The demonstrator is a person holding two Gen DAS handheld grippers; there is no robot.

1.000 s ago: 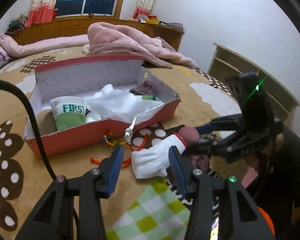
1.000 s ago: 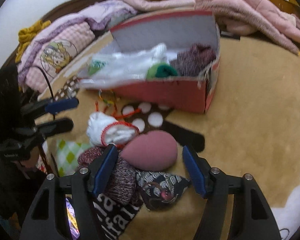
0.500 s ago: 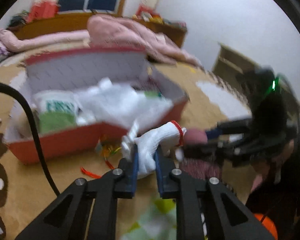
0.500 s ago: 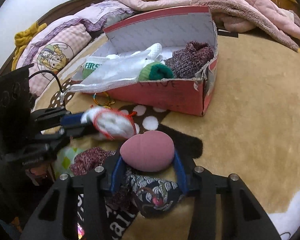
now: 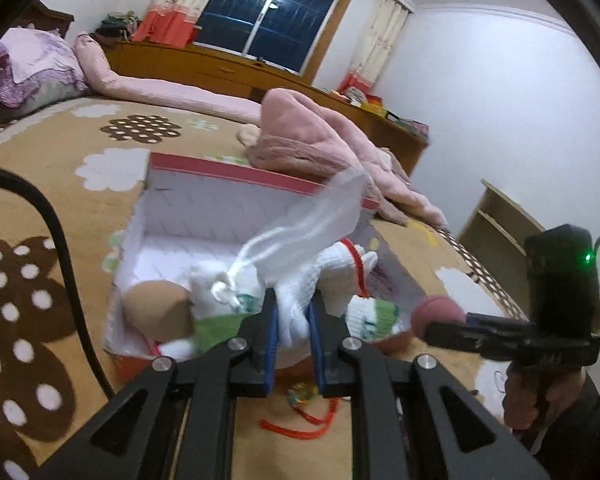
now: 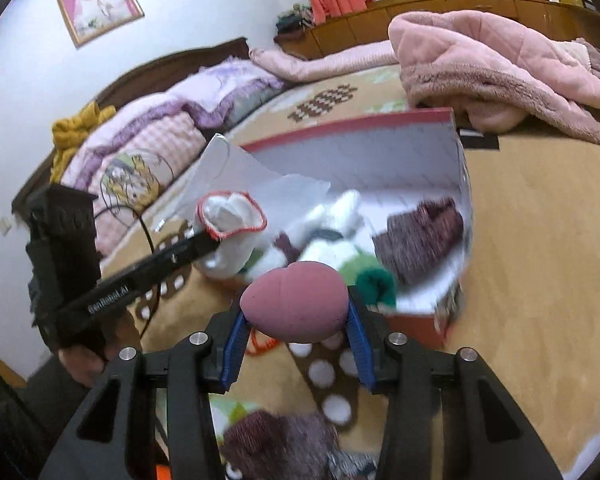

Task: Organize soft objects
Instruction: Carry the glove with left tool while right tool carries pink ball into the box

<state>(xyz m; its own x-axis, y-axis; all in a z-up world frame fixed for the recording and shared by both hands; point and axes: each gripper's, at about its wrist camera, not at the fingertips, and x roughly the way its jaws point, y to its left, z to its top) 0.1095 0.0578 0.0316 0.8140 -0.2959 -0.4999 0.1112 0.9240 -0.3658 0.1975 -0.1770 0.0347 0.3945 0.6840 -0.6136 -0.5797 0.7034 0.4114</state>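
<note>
on the tan flowered bedspread (image 5: 204,148), left tongs (image 5: 293,316) clamp a white sock (image 5: 300,280), right tongs (image 6: 296,320) a pink sponge (image 6: 296,306)

left gripper (image 5: 293,332): jaws, apart a second ago, now clamp the white glove (image 5: 316,280), lifted off the bedspread in front of the red box (image 5: 236,170) | right gripper (image 6: 296,334): jaws narrowed onto the pink sponge (image 6: 296,306), raised clear of the knitted pile | both views closer to the box
</note>
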